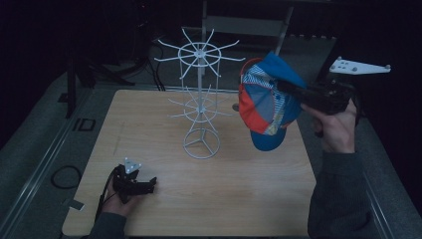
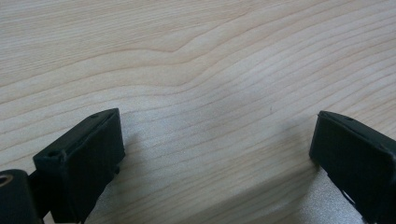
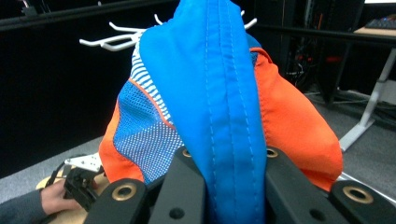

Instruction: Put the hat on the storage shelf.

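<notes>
A blue, orange and white cap (image 1: 266,102) hangs in the air at the table's right, beside the white wire hook stand (image 1: 200,94). My right gripper (image 1: 288,88) is shut on the cap's blue fabric (image 3: 219,116), which fills the space between its jaws in the right gripper view. The stand's upper hooks (image 3: 112,42) show behind the cap. My left gripper (image 1: 149,184) rests low at the table's front left, open, with bare wood (image 2: 210,93) between its jaws.
The wooden table (image 1: 164,199) has open surface around the stand's round base (image 1: 201,144). A small dark disc (image 1: 235,107) lies on the table near the cap. A cable loop (image 1: 65,177) lies on the floor at the left. A desk frame (image 1: 244,22) stands behind.
</notes>
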A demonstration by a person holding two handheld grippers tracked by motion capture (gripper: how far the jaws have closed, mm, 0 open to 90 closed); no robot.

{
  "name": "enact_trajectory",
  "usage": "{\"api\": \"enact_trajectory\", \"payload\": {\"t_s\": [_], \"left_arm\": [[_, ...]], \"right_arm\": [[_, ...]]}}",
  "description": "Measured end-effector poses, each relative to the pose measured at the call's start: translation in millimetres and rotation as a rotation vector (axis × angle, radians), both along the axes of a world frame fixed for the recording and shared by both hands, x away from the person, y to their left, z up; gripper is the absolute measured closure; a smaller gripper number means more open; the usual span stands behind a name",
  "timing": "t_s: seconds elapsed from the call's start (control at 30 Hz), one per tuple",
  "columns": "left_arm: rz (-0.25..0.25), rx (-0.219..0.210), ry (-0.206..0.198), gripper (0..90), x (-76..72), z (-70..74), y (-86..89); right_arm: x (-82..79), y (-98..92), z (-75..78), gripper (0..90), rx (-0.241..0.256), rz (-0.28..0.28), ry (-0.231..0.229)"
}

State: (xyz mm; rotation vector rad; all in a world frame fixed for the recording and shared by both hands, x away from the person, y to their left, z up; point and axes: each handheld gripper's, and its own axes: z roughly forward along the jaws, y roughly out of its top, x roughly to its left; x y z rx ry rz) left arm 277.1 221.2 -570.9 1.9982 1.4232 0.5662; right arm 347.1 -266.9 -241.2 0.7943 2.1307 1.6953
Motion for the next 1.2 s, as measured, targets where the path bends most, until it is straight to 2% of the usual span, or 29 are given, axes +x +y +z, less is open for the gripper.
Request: {"api": "enact_trajectory", "payload": {"t_s": [0.47,0.77,1.13,1.2], "left_arm": [[-0.001,0.0,0.0,3.1,0.0,0.0,0.0],[-0.002,0.002,0.002,3.1,0.0,0.1,0.2],[-0.003,0.002,0.003,3.1,0.0,0.2,0.3],[-0.003,0.002,0.003,3.1,0.0,0.2,0.2]], "right_arm": [[1.3,2.0,11.3,87.7,0.033,-0.001,-0.038],[9.8,13.1,11.0,87.6,0.046,0.014,-0.034],[23.9,29.6,-1.5,87.6,0.023,0.053,0.003],[27.5,32.4,-10.0,87.5,0.019,0.068,0.028]]}}
